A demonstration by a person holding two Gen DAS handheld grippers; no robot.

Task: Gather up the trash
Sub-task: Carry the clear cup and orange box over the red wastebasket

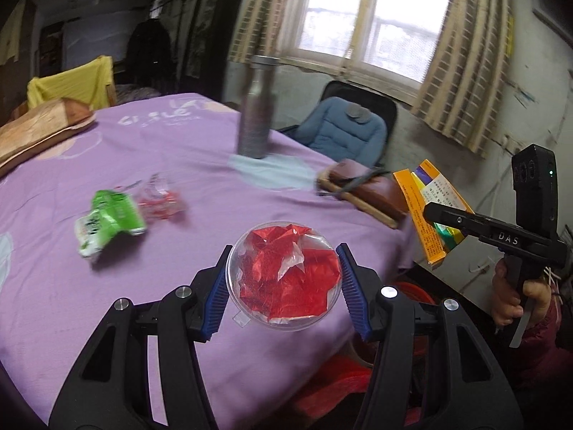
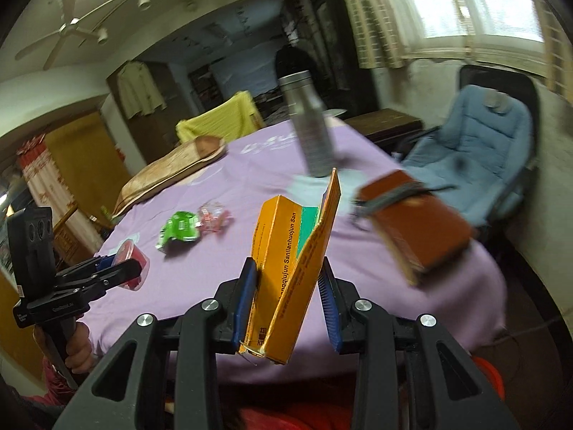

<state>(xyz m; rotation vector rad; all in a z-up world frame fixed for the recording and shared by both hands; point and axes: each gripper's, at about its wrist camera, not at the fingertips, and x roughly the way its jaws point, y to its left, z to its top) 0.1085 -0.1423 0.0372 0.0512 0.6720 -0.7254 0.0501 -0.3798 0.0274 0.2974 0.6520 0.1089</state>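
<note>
Round table under a purple cloth point(image 1: 161, 286), steel bottle point(image 1: 256, 107) upright toward its far edge, brown book point(image 2: 419, 225) at its right edge, tan cushion point(image 1: 32, 129) at its far-left edge, blue padded chair point(image 1: 343, 132) beyond, curtained window point(image 1: 376, 14).

Cup point(image 1: 283, 279): clear glossy plastic, red shiny foil crumpled inside.
Box point(image 2: 290, 268): orange matt cardboard, creased, torn at edge.
Pads point(image 1: 216, 294): blue ribbed rubber-like; gripper arms matt black plastic with round metal bolts.
Tablecloth point(image 1: 143, 304): purple matt cloth, soft wrinkles.
Bottle point(image 1: 256, 107): grey metal, brushed, dull shine.
Green wrapper point(image 1: 107, 222): glossy plastic film, crumpled.
Clear wrapper point(image 1: 161, 200): thin shiny plastic.
Book point(image 2: 419, 229): brown smooth cover, material unclear.
Chair point(image 1: 343, 129): blue padded cloth.
</note>
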